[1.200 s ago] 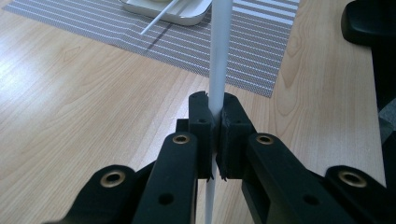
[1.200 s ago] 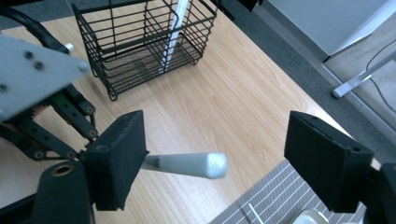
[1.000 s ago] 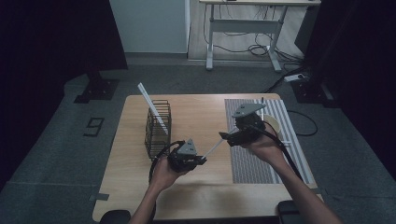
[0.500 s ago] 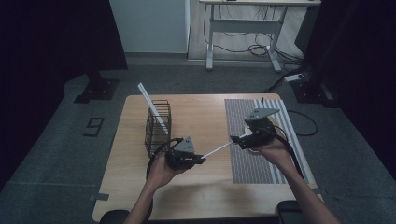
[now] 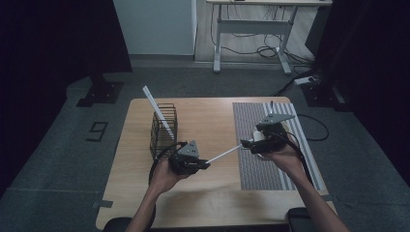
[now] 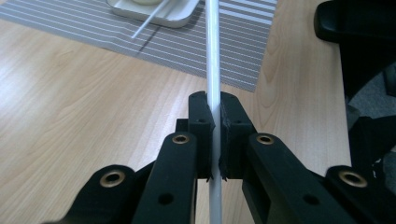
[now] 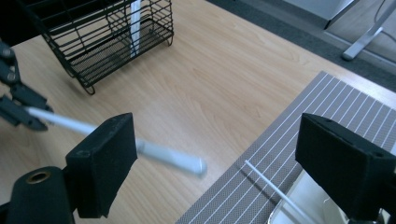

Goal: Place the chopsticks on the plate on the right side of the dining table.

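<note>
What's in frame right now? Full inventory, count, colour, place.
Light wooden table: 1, beige, centre of the high view.
Grey striped placemat: 1, grey with white lines, right part of the table.
Black wire basket: 1, black, left part of the table.
White flat strip: 1, white, leaning in the basket.
Thin white rod: 1, white, gripped at one end by the left gripper, reaching toward the right gripper.
Small white tray: 1, white, on the placemat, a thin white stick over its rim.
White-legged desk: 1, on the floor behind.
Left gripper: 1, black, shut on the rod.
Right gripper: 1, black, open, at the rod's free end.
</note>
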The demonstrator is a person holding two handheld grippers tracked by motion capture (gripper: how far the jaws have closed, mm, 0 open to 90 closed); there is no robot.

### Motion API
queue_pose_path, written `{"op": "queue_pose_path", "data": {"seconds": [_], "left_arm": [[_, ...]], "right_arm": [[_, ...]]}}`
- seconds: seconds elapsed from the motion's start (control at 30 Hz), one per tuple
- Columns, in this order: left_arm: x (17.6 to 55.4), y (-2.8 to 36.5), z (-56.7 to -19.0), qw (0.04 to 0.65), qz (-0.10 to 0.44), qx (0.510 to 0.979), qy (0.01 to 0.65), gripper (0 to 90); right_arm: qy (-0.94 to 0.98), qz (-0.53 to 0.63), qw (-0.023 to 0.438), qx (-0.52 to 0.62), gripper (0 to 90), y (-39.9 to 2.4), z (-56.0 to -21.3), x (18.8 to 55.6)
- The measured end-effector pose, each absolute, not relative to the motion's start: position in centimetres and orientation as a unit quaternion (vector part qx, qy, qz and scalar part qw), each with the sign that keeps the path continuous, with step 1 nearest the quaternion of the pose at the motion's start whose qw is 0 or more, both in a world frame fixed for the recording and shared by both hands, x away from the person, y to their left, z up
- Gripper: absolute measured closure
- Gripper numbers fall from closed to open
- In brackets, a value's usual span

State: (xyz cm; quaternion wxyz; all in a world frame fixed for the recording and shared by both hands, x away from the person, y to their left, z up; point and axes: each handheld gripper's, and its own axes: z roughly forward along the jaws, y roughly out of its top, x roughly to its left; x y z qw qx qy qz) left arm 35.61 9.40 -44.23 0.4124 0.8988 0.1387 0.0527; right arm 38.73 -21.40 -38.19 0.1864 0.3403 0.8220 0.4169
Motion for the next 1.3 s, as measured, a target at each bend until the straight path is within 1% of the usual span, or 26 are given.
{"op": "queue_pose_path", "data": {"seconds": [0.03,0.13,0.4,0.73,1.07,1.3], "left_arm": [[35.5,9.2,-44.2,0.414,0.051,0.898,0.137,85.6],[35.5,9.1,-44.0,0.416,0.052,0.898,0.133,85.5],[35.4,9.7,-43.4,0.439,0.048,0.887,0.133,85.3],[35.4,9.9,-43.0,0.445,0.046,0.885,0.130,85.5],[35.7,9.8,-43.3,0.437,0.043,0.888,0.134,85.6],[35.7,9.8,-42.9,0.439,0.043,0.888,0.131,85.7]], "right_arm": [[0.822,0.411,0.197,0.341,12.0,-21.2,-38.3,38.8],[0.828,0.395,0.205,0.341,12.2,-20.9,-38.7,38.9],[0.832,0.378,0.214,0.345,12.6,-20.7,-39.9,39.1],[0.836,0.372,0.197,0.352,12.9,-21.3,-41.7,39.3],[0.842,0.399,0.164,0.324,12.3,-21.4,-41.1,38.6],[0.865,0.392,0.139,0.280,12.7,-20.4,-41.5,38.0]]}}
